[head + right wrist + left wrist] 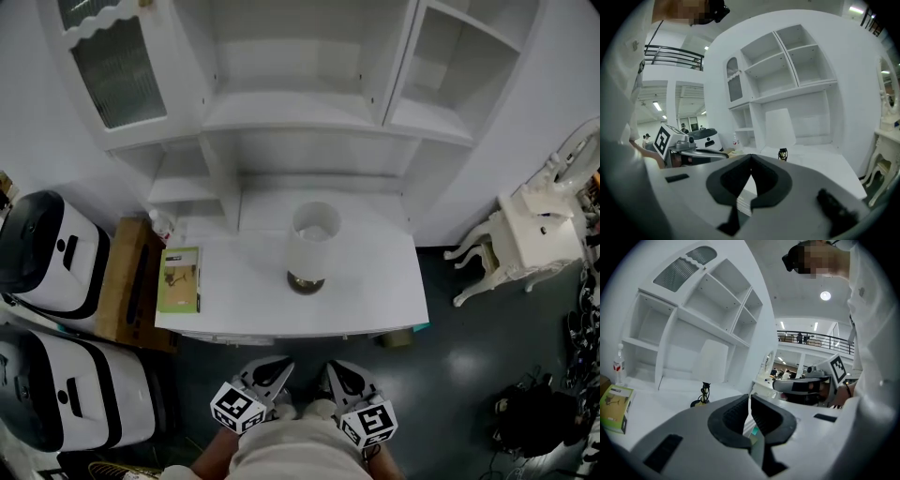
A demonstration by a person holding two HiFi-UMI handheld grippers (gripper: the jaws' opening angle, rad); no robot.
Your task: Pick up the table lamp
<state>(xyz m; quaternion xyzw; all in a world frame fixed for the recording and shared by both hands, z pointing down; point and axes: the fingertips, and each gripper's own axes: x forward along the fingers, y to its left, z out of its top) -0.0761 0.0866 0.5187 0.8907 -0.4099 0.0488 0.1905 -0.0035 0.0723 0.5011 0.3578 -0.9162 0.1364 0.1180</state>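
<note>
The left tongs (749, 401) are sitting fully closed with nothing between the jaws. The right tongs (751, 160) are likewise pinching together at their tips, empty. Both are hanging side by side close to the person's body, short of the front edge of the counter (380, 292), and pointing at it with a slight downward tilt.

The table lamp (312, 246) is standing upright near the middle of the counter, somewhat toward its front edge, well apart from both tongs. A green box (178, 278) is lying at the left edge and a bottle (161, 225) is standing by the back-left corner.

This looks like the reach-in step, with no grasp begun. The next move is probably calling for one pair of tongs to open and come in low under the wide shade, at the narrow stem above the base.
</note>
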